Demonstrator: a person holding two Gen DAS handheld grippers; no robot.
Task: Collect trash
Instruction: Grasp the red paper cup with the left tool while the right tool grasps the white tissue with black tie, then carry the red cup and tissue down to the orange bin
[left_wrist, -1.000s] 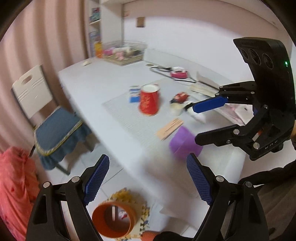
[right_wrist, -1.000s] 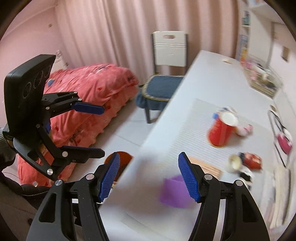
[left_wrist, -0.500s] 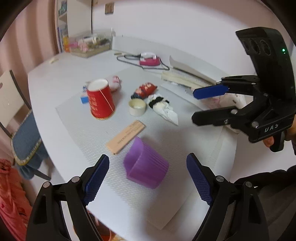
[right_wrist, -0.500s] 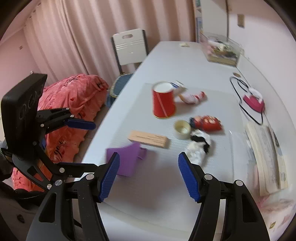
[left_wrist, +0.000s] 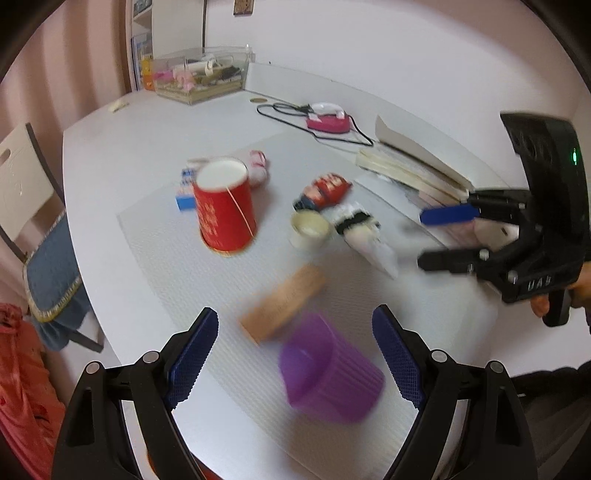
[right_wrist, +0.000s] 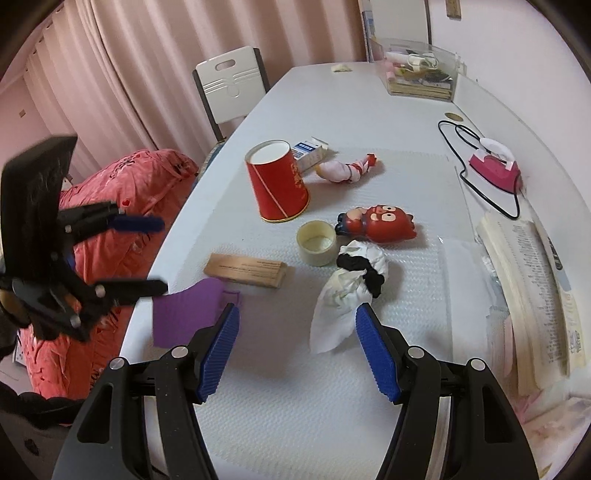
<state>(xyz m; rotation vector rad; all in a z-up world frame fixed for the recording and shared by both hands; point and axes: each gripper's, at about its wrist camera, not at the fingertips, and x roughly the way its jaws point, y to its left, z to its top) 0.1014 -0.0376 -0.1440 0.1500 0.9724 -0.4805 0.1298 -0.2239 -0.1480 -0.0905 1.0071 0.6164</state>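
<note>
A purple ribbed bin (left_wrist: 328, 376) lies on its side on the grey mat (left_wrist: 177, 266), between my open left gripper's (left_wrist: 295, 354) fingers; it also shows in the right wrist view (right_wrist: 188, 310). Ahead lie a flat tan box (right_wrist: 245, 269), a crumpled white tissue with black cloth (right_wrist: 347, 291), a tape roll (right_wrist: 317, 242), an upturned red paper cup (right_wrist: 279, 184), a red toy figure (right_wrist: 376, 223), a small carton (right_wrist: 308, 151) and a pink wrapped bundle (right_wrist: 341, 170). My right gripper (right_wrist: 297, 354) is open and empty, just short of the tissue.
Stacked books (right_wrist: 532, 280) lie at the table's right edge. A pink device with a black cord (right_wrist: 495, 166) and a clear storage box (right_wrist: 417, 70) stand further back. A white chair (right_wrist: 231, 85) and a red bedcover (right_wrist: 122, 206) are left of the table.
Both grippers have swung from the floor and bed side to over the table and moved closer to the items. The left gripper has closed in on the purple bin. Both stay open.
</note>
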